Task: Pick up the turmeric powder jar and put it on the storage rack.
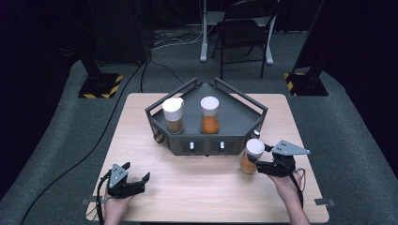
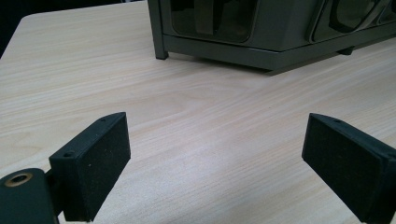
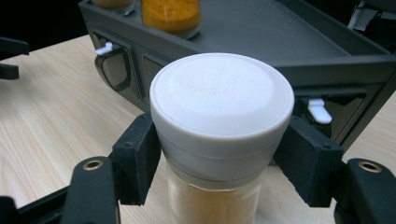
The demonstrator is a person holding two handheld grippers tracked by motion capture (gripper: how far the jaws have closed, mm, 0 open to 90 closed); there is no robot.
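My right gripper (image 1: 257, 162) is shut on a spice jar (image 1: 251, 156) with a white lid and orange-tan powder, just off the front right corner of the dark grey rack (image 1: 244, 133). In the right gripper view the pads (image 3: 140, 158) press the jar (image 3: 219, 116) just under its lid, the jar upright. Two more white-lidded jars stand on the rack's tray, a brown one (image 1: 173, 115) at left and an orange one (image 1: 210, 115) beside it. My left gripper (image 1: 135, 175) rests open at the front left of the table; its jaws (image 2: 215, 163) have only bare wood between them.
The rack (image 2: 261, 37) has a raised rail round its back and small drawer fronts with white latches (image 1: 191, 146) facing me. The light wooden table (image 1: 197, 187) stands on grey carpet. A folding chair (image 1: 241, 33) and stand bases are behind it.
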